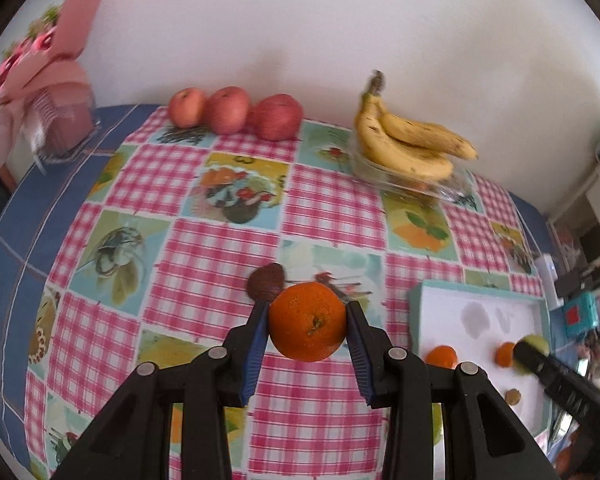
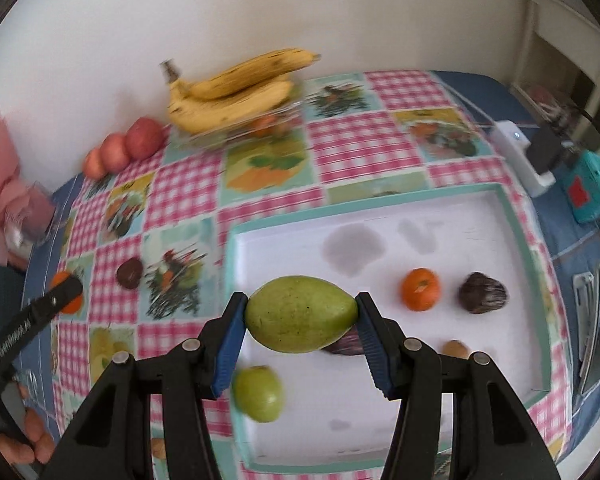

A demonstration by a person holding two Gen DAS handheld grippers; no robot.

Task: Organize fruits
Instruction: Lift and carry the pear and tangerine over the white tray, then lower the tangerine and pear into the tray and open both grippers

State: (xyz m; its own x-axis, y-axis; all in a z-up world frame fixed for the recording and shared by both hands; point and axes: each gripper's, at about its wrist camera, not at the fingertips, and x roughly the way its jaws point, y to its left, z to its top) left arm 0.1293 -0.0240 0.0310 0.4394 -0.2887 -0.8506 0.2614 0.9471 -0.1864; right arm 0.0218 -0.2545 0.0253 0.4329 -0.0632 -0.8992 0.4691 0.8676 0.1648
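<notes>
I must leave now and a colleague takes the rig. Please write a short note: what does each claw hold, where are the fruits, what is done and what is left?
Left claw: shut on an orange, above the cloth.
Right claw: shut on a green mango, above the tray.
In the tray: an orange, a dark fruit, a green fruit and some small ones.
Outside the tray: three apples, bananas in a clear dish, one dark fruit on the cloth.
Left: probably place both held fruits, then sort the rest.

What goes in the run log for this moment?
left gripper: shut on orange | right gripper: shut on green fruit | both above table
</notes>
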